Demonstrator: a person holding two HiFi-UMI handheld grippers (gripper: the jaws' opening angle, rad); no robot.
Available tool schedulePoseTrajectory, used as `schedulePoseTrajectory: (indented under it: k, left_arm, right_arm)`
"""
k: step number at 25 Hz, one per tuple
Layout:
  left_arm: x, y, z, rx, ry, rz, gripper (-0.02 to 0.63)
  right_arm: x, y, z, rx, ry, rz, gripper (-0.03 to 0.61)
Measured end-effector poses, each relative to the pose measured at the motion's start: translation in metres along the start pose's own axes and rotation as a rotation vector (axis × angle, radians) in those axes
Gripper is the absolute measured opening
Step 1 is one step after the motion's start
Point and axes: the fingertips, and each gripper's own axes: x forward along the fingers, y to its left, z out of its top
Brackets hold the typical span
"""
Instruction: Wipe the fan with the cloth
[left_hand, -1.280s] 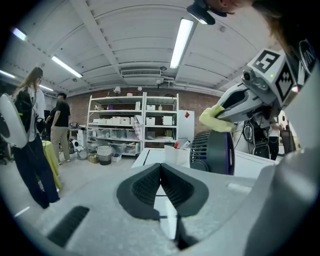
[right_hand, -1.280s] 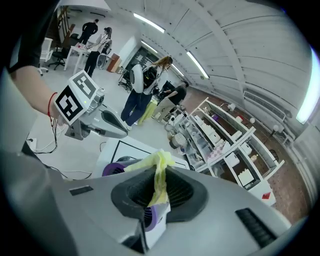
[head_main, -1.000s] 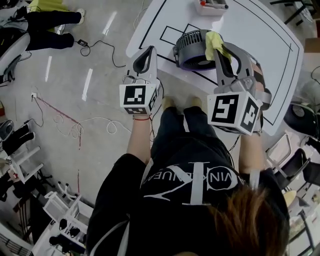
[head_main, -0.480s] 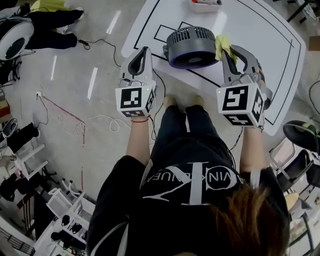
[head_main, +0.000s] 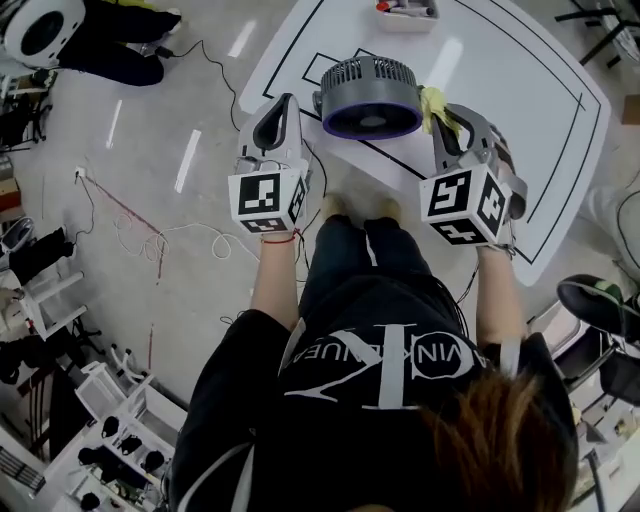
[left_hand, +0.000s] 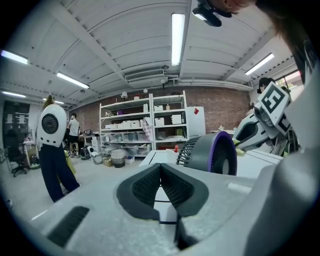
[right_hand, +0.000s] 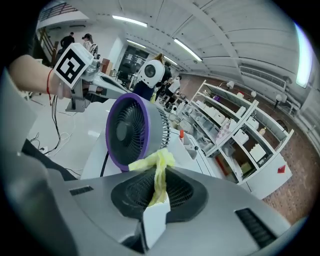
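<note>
Fan (head_main: 368, 97): on table (head_main: 520, 80), your 12 o'clock. Right tongs (right_hand: 158, 186) pinch yellow cloth (right_hand: 150, 161) beside its 3 o'clock side. Left tongs (left_hand: 161, 169) pressed together, empty. Most wiping likely remains.

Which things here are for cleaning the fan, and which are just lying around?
For the job: fan, yellow cloth, right gripper shut on the cloth.

Just lying about: small tray at the table's far edge, loose cables, left gripper, shut and empty.
</note>
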Motion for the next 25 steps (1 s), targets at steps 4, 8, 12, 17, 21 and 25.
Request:
schedulePoseTrajectory:
  k: [4, 8, 12, 17, 21, 25]
  left_arm:
    - [-0.007, -0.004, 0.004, -0.002, -0.017, 0.046, 0.009]
    - [-0.018, -0.003, 0.003, -0.003, -0.020, 0.087, 0.009]
    - [-0.025, 0.009, 0.004, 0.001, -0.013, 0.102, 0.009]
    - [-0.019, 0.036, 0.006, -0.005, -0.022, 0.119, 0.009]
    - [-0.024, 0.053, 0.018, -0.016, -0.027, 0.129, 0.009]
    - [-0.025, 0.082, 0.011, -0.004, -0.011, 0.156, 0.009]
  right_arm:
    - [-0.008, -0.014, 0.014, -0.014, -0.078, 0.007, 0.038]
    - [-0.022, -0.025, 0.056, -0.041, -0.209, 0.009, 0.038]
    - [-0.035, -0.017, 0.110, -0.092, -0.319, 0.039, 0.038]
    - [-0.015, 0.013, 0.159, -0.200, -0.342, 0.131, 0.040]
    - [-0.005, 0.043, 0.180, -0.342, -0.280, 0.237, 0.040]
    - [0.018, 0.074, 0.185, -0.458, -0.185, 0.353, 0.040]
